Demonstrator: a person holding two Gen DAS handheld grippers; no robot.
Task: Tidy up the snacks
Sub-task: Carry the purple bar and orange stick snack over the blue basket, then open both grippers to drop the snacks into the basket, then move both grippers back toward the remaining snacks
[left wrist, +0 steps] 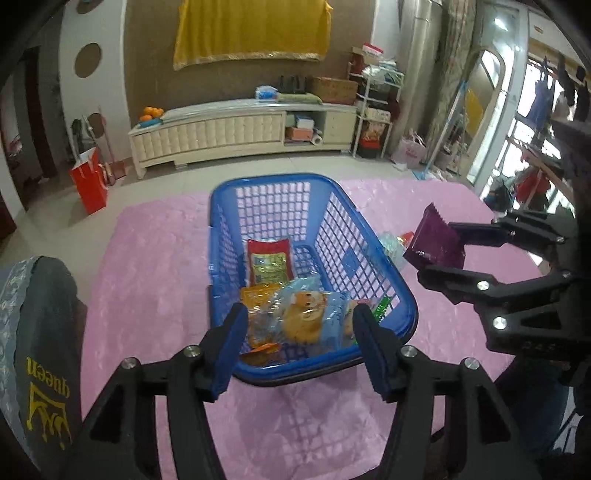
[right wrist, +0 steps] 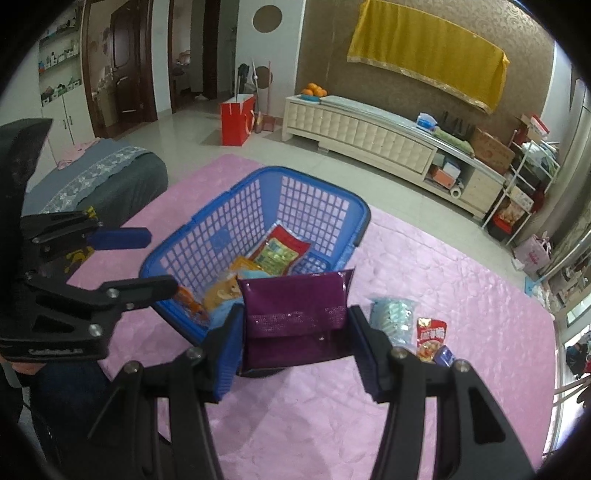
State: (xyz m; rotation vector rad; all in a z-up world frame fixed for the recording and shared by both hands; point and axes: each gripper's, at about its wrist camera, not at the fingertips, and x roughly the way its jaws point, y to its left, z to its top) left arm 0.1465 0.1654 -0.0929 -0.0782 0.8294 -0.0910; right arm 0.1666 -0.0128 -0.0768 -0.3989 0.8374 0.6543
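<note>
The left gripper hangs over the near end of the blue basket, its jaws apart and holding nothing. Snack packs lie inside the basket. The right gripper squeezes a purple pack beside the basket. More snacks lie on the pink cloth.

Pale tiled floor — cream cabinet under yellow cloth.

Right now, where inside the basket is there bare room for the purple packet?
The far end of the blue basket, beyond the red packet, is bare. The near end is crowded with the bear packet and orange packets.
</note>
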